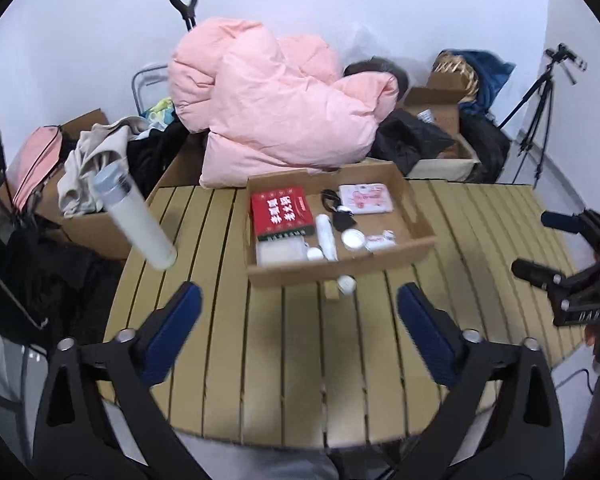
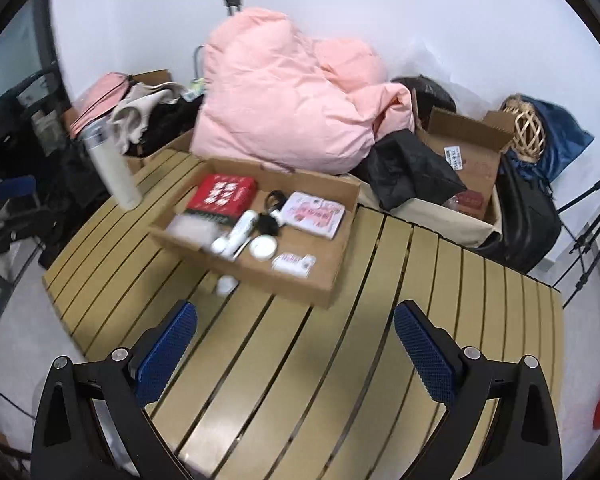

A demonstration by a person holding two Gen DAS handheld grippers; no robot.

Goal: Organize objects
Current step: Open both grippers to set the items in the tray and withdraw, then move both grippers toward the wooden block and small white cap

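A shallow cardboard box (image 1: 422, 222) (image 2: 340, 256) sits on the slatted table and holds a red box (image 1: 282, 210) (image 2: 222, 194), a white tube (image 1: 326, 236) (image 2: 242, 230), a pink-and-white packet (image 1: 366, 198) (image 2: 312, 214), a round tin (image 1: 353, 239) (image 2: 263, 247), a black cable and other small items. A small white bottle (image 1: 346, 284) (image 2: 226, 283) lies on the table just outside the box's front wall. A tall white bottle (image 1: 134, 220) (image 2: 110, 170) stands tilted at the table's far left edge. My left gripper (image 1: 300, 320) and right gripper (image 2: 296, 332) are both open and empty, above the table's near side. The right gripper also shows in the left wrist view (image 1: 534, 244).
A slatted wooden table (image 1: 220, 340) (image 2: 340, 380). Behind it lie a pink duvet (image 1: 276, 108) (image 2: 284, 112), cardboard boxes of clothes (image 1: 84, 184), a black bag (image 2: 412, 172), an open carton (image 2: 468, 156) and a tripod (image 1: 540, 112).
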